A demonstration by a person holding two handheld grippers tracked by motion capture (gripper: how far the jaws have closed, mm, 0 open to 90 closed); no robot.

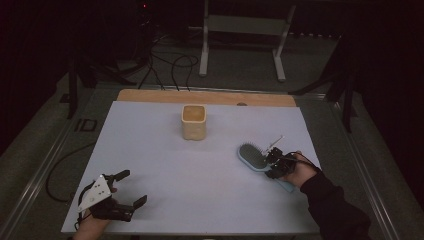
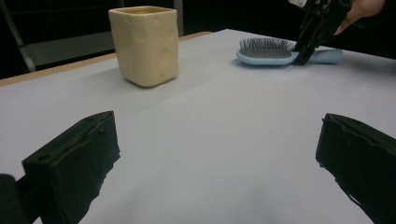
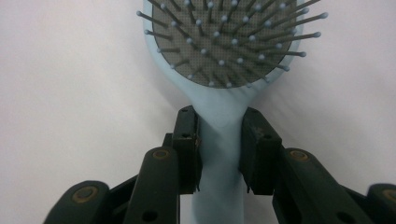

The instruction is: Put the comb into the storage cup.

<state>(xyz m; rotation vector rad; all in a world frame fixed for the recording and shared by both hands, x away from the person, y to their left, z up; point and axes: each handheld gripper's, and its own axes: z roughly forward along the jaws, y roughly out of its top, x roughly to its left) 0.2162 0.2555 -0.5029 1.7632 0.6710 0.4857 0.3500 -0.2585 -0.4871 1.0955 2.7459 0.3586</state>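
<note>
From the high view, the pale surface (image 1: 165,190) carries a cream cup (image 1: 194,121) standing upright near the far middle and a light-blue hairbrush (image 1: 254,157) lying bristles-up toward the right edge. The right gripper (image 1: 276,162) sits over the brush where the head narrows into the handle, a sensible place to grip since the neck is slim enough for the fingers to straddle. The left gripper (image 1: 131,189) rests low at the near left corner, well apart from both things, likely parked out of the way.

In the left gripper view, its fingers (image 2: 74,163) stand wide apart with nothing between them, only bare surface ahead. The cup (image 2: 145,44) and the hairbrush (image 2: 271,53) lie beyond, the brush flat on the surface with the other gripper (image 2: 306,49) upon it.

In the right gripper view, the fingers (image 3: 187,149) flank the neck of the hairbrush (image 3: 224,42) on both sides, closed in snug against it; whether they press firmly or merely touch is hard to judge from this angle. The brush appears not yet lifted.
</note>
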